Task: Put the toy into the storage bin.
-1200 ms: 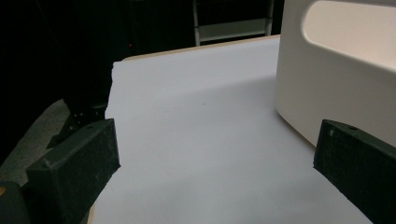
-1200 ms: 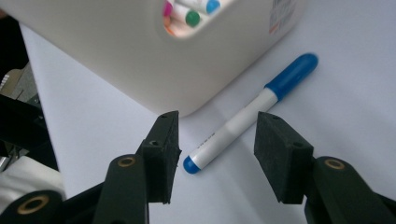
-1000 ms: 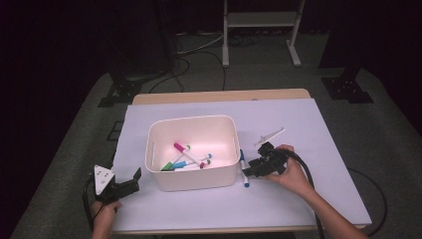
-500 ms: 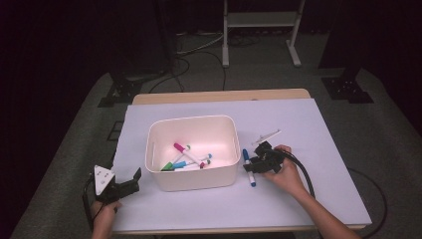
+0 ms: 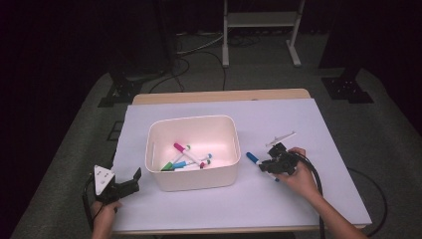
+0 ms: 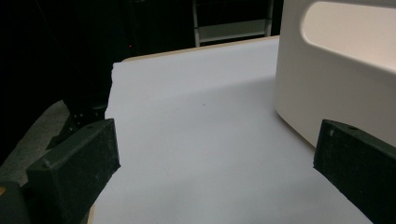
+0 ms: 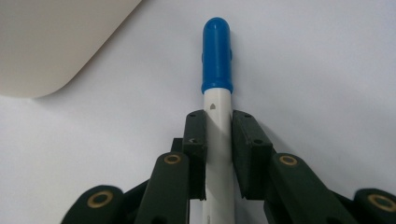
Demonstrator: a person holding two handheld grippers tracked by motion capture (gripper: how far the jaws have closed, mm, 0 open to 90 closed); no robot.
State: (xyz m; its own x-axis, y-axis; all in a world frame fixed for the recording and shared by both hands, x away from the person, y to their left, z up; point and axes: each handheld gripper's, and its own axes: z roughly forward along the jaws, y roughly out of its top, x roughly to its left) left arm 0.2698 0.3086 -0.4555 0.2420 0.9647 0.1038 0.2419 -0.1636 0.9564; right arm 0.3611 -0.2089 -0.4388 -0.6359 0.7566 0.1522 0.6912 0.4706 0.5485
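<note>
A white marker with a blue cap lies on the white table cover just right of the white bin. My right gripper is shut on the marker's white barrel. Its jaws have just been closing with the marker between them, and the cap sticks out ahead. From above, the right gripper sits low on the table with the blue cap pointing toward the bin. Several coloured markers lie inside the bin. My left gripper rests open and holding nothing near the bin's front left corner, with its jaws far apart.
The bin's side wall stands close on the right in the left gripper view. The table's white cover reaches the front edge near both hands. A metal stand and cables are on the floor behind the table.
The right gripper has shifted slightly right and down and closed on the blue-capped marker, which has turned from nearly straight to slanted. The left gripper has stayed put.
</note>
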